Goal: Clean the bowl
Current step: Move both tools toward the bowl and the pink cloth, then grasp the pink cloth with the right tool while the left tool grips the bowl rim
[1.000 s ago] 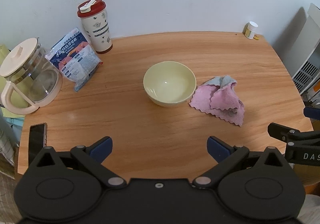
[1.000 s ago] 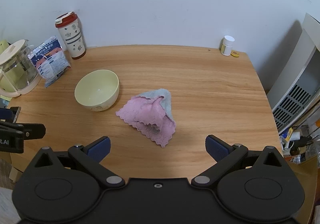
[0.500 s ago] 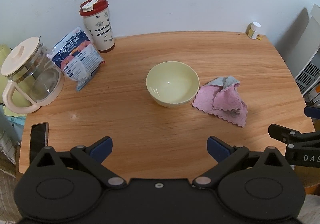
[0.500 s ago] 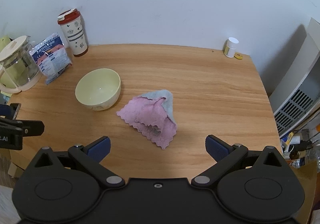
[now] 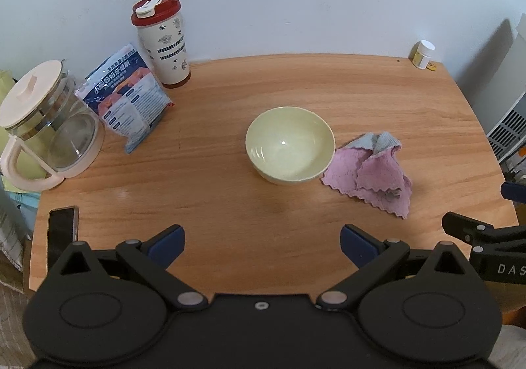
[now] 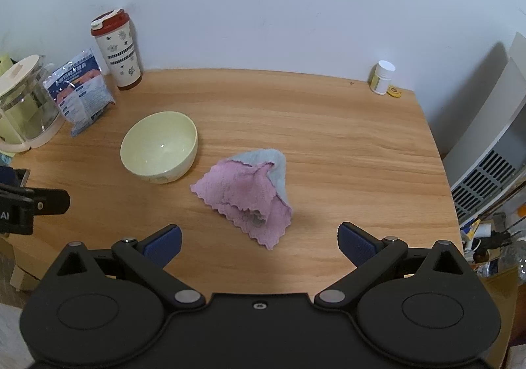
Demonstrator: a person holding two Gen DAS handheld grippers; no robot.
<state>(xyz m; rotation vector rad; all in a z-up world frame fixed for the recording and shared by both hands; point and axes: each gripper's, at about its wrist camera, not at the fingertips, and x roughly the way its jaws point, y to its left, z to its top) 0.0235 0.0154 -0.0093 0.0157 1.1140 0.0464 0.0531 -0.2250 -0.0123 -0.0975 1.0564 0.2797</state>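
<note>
Wooden tabletop (image 5: 328, 83) against a white wall, bowl and cloth mid-surface.
Pale yellow bowl (image 5: 290, 144) upright near the middle, pink cloth (image 5: 374, 173) crumpled just beside; left tongs (image 5: 262, 240) and right tongs (image 6: 259, 239) spread wide over the near edge, gripping nothing.

Black tongs (image 5: 262, 245), blue pads (image 6: 162, 243), silver screws.

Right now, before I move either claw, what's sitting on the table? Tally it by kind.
Bowl: 1
Cloth: 1
Tumbler: 1
Glass jug: 1
Blue packet: 1
Small white-capped bottle: 1
Phone: 1
Small yellow item: 1
Total: 8
</note>
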